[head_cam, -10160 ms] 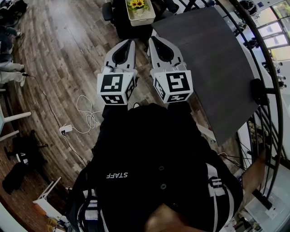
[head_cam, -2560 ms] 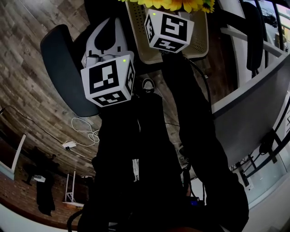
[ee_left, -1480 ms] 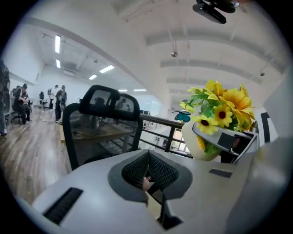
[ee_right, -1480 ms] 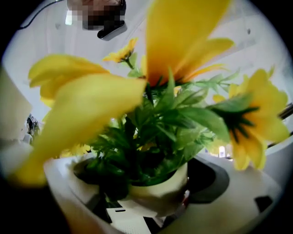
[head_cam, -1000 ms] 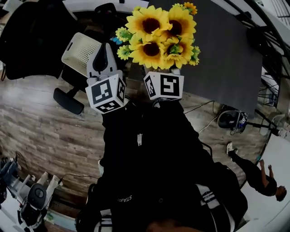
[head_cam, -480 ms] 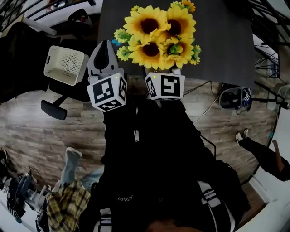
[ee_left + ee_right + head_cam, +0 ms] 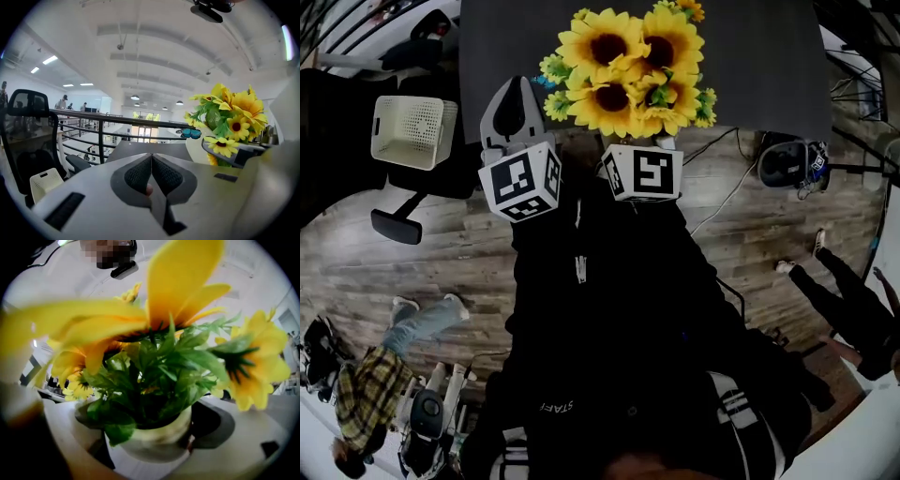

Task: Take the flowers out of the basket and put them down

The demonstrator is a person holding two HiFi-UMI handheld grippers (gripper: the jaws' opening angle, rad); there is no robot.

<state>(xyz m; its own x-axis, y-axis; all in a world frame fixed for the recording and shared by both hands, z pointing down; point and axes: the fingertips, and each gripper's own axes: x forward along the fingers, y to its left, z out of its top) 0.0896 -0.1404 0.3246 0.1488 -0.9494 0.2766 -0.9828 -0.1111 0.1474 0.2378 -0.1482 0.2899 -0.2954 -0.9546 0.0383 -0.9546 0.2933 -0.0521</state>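
Observation:
A bunch of yellow sunflowers (image 7: pixel 628 70) in a small cream pot (image 7: pixel 157 439) is held up in my right gripper (image 7: pixel 154 446), whose jaws are shut on the pot's sides. The blooms (image 7: pixel 229 119) hang over the near edge of a dark grey table (image 7: pixel 750 66). My left gripper (image 7: pixel 514 98) is beside them on the left, shut and empty (image 7: pixel 151 171). The white basket (image 7: pixel 410 131) stands far left on a black chair, with nothing visible in it. In the head view the flowers hide the right gripper's jaws.
A black office chair (image 7: pixel 398 202) carries the basket. A black railing (image 7: pixel 101 131) runs behind the table. Cables and a dark device (image 7: pixel 783 159) lie on the wood floor at right. People stand at lower left (image 7: pixel 375 384) and right (image 7: pixel 853 300).
The right gripper lifted the potted sunflowers out of the basket and carried them over to the grey table. Over the last second the basket slid further left in the head view.

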